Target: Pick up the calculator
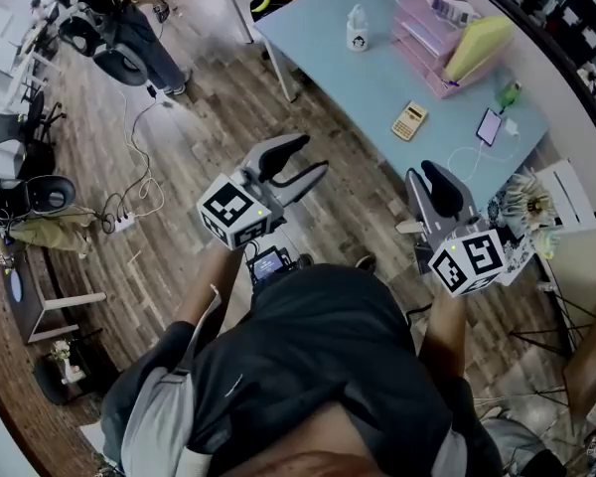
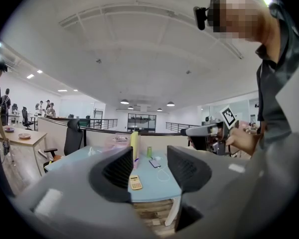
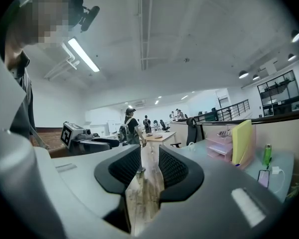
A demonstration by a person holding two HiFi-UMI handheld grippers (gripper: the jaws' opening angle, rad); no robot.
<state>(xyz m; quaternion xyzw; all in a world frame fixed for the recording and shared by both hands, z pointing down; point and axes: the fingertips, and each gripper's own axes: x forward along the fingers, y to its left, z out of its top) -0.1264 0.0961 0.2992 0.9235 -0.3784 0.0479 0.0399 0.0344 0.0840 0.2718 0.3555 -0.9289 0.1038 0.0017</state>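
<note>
A: Quick, left edge first?
B: Brown wood-plank floor [image 1: 209,117]. A standing person in dark clothes [image 1: 129,18] at the top left, well away.

A: Then?
B: The grey left gripper [image 1: 313,157], with dark ribbed pads and a black-and-white marker cube. It's held out over the floor, short of the table.

A: Fingers?
B: Spread wide, with nothing between them. The left gripper view looks through the gap at the table's near edge.

A: Table?
B: A light blue rectangular table [image 1: 377,82] on white legs. A white plastic bottle [image 1: 357,28] stands toward its far left end.

A: Where's the calculator?
B: The tan-yellow flat pocket calculator [image 1: 409,120] lies keys-up on the table, near the front edge. Nothing touches it, and it's well apart from both grippers. In the left gripper view it sits just beside the left pad, but on the table beyond.

A: Right of it?
B: A dark flat smartphone [image 1: 489,125] with a white charging cable [image 1: 467,152] trailing toward the edge. Behind these is a pink plastic tray stack [image 1: 427,38] with a yellow folder [image 1: 477,46] leaning on it. There's also a small green bottle [image 1: 509,94].

A: Other gripper?
B: The grey right gripper [image 1: 420,174], also with a marker cube, is near the table's front edge, below the phone.

A: Its fingers?
B: Apart, with a narrower gap than the left and nothing in it. The right gripper view shows only floor through the gap.
</note>
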